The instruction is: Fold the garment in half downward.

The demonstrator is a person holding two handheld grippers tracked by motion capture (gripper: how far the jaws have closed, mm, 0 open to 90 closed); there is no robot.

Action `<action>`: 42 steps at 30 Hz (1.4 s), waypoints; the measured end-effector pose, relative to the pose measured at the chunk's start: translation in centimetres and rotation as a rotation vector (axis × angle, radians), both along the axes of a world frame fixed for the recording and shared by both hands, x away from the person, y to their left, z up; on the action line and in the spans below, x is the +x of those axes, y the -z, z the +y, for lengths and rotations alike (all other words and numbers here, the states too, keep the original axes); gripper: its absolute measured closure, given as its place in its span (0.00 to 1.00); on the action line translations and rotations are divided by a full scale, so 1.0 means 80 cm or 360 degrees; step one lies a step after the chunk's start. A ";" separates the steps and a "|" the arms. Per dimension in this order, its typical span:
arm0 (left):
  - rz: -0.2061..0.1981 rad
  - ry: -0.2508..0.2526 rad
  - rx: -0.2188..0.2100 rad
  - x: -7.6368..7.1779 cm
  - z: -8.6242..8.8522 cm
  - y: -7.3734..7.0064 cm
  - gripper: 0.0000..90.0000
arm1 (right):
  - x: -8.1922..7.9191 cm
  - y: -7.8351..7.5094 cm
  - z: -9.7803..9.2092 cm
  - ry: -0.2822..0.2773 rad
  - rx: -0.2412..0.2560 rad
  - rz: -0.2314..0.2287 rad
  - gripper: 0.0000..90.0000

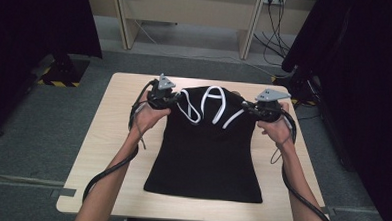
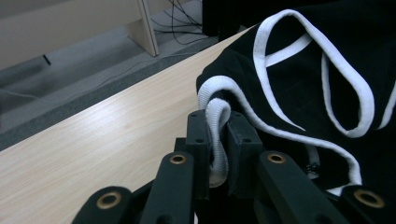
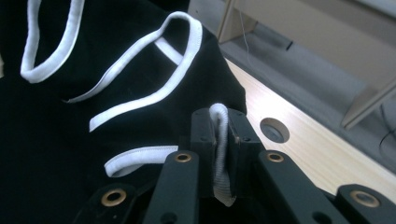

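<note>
Left gripper: jaws closed on a fold of the white trim, the binding pinched between the two black pads, clear in the left gripper view. It sits at about 10 o'clock on the table, held by the person's left hand.

Right gripper: likewise clamped, a strip of white edging standing upright between its pads in the right gripper view. Position about 2 o'clock, right hand behind it.

Between them: a black sleeveless top, white-bound at neck and armholes. Each gripper has one upper corner, seemingly at the shoulder straps. The loops of binding lie slack and tangled at 12 o'clock, between the two grippers. The body of the garment runs flat toward 6 o'clock, hem near the near edge of the table, fairly smooth.

Outward: pale wood tabletop, a round cable hole just beyond the right gripper. Grey floor, a light-coloured desk frame at 12 o'clock across the room, cables by the wall, dark curtains at 9 and 3 o'clock.

Judgement: the step in hand looks like the start of a fold or a spreading-out, both top corners secured and nothing yet lifted over. The next move likely calls for both grippers to rise together, keep even tension across the shoulders, and carry the top edge toward 6 o'clock. Risk: the thin binding may slip from the pads, or the slack straps may bunch under the fold.
</note>
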State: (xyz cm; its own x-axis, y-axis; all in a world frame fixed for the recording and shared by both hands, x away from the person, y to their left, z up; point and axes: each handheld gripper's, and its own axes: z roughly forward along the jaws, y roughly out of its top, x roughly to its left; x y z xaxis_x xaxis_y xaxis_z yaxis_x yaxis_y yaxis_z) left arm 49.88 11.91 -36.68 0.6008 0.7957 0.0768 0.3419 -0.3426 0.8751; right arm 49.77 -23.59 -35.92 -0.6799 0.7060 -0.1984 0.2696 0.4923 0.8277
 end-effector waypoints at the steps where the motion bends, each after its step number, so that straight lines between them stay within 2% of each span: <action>1: -0.0023 0.0019 0.0015 -0.009 0.002 0.003 0.89 | -0.008 0.002 0.000 -0.0023 -0.0015 -0.0025 0.92; 5: -0.0089 0.0056 -0.0017 -0.047 0.008 0.027 0.89 | -0.041 0.023 -0.001 -0.0099 -0.0024 -0.0077 0.92; 8: -0.0177 0.0123 0.0064 -0.080 0.004 0.047 0.88 | -0.066 0.045 0.002 -0.0147 -0.0054 -0.0095 0.92; 10: -0.0203 0.0167 0.0079 -0.103 0.002 0.059 0.87 | -0.086 0.058 0.005 -0.0193 -0.0082 -0.0122 0.92; 13: -0.0220 0.0256 0.0170 -0.130 0.004 0.075 0.85 | -0.115 0.074 0.008 -0.0239 -0.0115 -0.0144 0.92; 16: -0.0141 0.0295 0.0095 -0.154 0.016 0.086 0.85 | -0.142 0.087 0.007 -0.0259 -0.0088 -0.0159 0.92; 18: -0.0124 0.0329 0.0123 -0.172 0.023 0.093 0.85 | -0.160 0.093 0.005 -0.0267 -0.0066 -0.0167 0.92; 20: -0.0051 0.0350 0.0091 -0.191 0.032 0.104 0.85 | -0.173 0.098 0.003 -0.0275 -0.0040 -0.0156 0.91; 22: 0.0003 0.0370 0.0128 -0.206 0.037 0.117 0.85 | -0.184 0.104 0.000 -0.0267 0.0017 -0.0098 0.91; 25: 0.0093 0.0376 0.0186 -0.222 0.044 0.135 0.85 | -0.200 0.113 -0.004 -0.0272 0.0058 -0.0004 0.91; 27: 0.0146 0.0377 0.0229 -0.227 0.047 0.143 0.85 | -0.211 0.119 -0.009 -0.0271 0.0056 0.0064 0.91; 30: 0.0181 0.0366 0.0218 -0.228 0.050 0.144 0.85 | -0.221 0.128 -0.017 -0.0267 0.0050 0.0151 0.91; 33: 0.0190 0.0363 0.0238 -0.227 0.049 0.142 0.84 | -0.228 0.138 -0.024 -0.0259 0.0017 0.0209 0.91; 37: 0.0192 0.0336 0.0256 -0.220 0.044 0.141 0.83 | -0.227 0.146 -0.034 -0.0212 0.0000 0.0211 0.91; 40: 0.0194 0.0316 0.0247 -0.207 0.038 0.141 0.80 | -0.215 0.144 -0.041 -0.0162 0.0006 0.0192 0.91; 42: 0.0191 0.0298 0.0256 -0.199 0.037 0.140 0.78 | -0.206 0.140 -0.043 -0.0142 0.0006 0.0198 0.87</action>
State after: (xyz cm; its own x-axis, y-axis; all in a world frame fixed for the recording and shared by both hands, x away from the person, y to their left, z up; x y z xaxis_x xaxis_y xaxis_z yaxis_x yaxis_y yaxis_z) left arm 33.92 14.83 -47.87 0.7488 0.6531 0.1126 0.3575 -0.5411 0.7611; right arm 33.29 -27.01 -47.13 -0.7592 0.6421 -0.1061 0.3254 0.5157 0.7925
